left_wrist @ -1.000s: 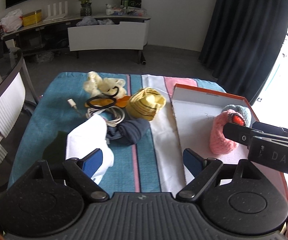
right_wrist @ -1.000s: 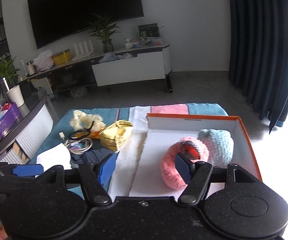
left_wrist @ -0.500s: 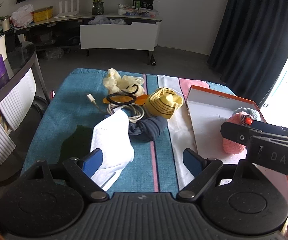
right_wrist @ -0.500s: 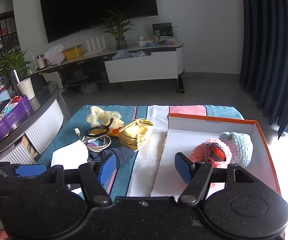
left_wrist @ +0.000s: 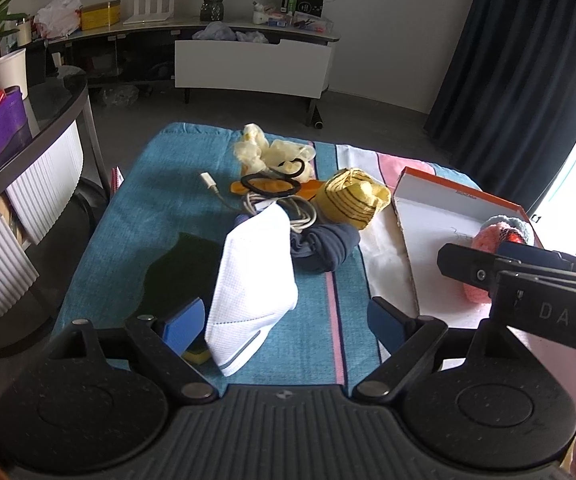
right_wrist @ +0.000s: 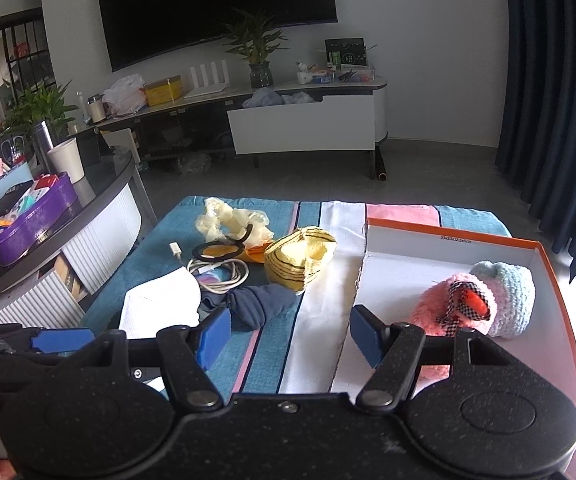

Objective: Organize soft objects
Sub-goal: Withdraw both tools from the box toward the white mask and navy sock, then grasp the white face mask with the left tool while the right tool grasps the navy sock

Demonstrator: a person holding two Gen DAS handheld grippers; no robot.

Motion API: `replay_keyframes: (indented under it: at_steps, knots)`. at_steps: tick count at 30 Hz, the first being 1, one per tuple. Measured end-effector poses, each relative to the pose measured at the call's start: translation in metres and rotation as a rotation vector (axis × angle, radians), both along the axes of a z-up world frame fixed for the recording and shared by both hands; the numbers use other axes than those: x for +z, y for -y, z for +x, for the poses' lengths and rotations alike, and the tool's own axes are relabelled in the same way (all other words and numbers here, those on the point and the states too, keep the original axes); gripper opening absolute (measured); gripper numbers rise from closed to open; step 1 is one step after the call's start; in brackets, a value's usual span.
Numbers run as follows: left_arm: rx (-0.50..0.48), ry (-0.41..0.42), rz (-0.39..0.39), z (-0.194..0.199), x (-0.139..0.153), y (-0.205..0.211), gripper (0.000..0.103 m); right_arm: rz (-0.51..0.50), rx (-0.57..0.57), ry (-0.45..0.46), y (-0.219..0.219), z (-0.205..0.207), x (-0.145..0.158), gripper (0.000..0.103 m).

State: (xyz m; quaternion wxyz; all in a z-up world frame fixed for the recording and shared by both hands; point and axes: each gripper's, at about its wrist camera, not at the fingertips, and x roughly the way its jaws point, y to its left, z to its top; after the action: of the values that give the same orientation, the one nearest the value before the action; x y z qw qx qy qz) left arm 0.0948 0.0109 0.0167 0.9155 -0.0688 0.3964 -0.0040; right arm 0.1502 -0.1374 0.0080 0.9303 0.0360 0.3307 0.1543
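1. Both the left gripper (left_wrist: pixel 283 318) and the right gripper (right_wrist: pixel 285 338) are held wide open; nothing is gripped.
2. A white cloth (left_wrist: pixel 253 280) is seen between the left jaws, untouched.
3. A pink knit (right_wrist: pixel 444 304) is seen in the box (right_wrist: pixel 448 240) at right.

Letters "DAS" stood in pale print on black body of right gripper (left_wrist: pixel 468 268), seen from left wrist camera. Small dark printed line ran along inner far wall of orange box (right_wrist: pixel 448 240), too small to read. Packaging on far TV shelf (right_wrist: pixel 346 53) carried print, illegible.
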Motion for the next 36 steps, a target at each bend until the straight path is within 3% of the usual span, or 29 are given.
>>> replay_keyframes:
  at_steps: [17, 27, 32, 36]
  knots:
    - [0.063, -0.022, 0.009, 0.011, -0.028, -0.038, 0.096, 0.014, 0.003, -0.037, -0.001, 0.005, -0.014, 0.079]
    - [-0.045, 0.018, 0.035, 0.032, -0.041, -0.017, 0.096, 0.031, -0.004, -0.060, 0.003, 0.006, -0.024, 0.079]
    - [-0.131, 0.052, 0.098, 0.030, -0.051, 0.013, 0.095, 0.038, -0.023, -0.064, 0.011, 0.007, -0.026, 0.079]
    - [-0.122, 0.019, 0.107, 0.037, -0.063, 0.018, 0.082, 0.045, -0.041, -0.072, 0.019, 0.009, -0.029, 0.079]
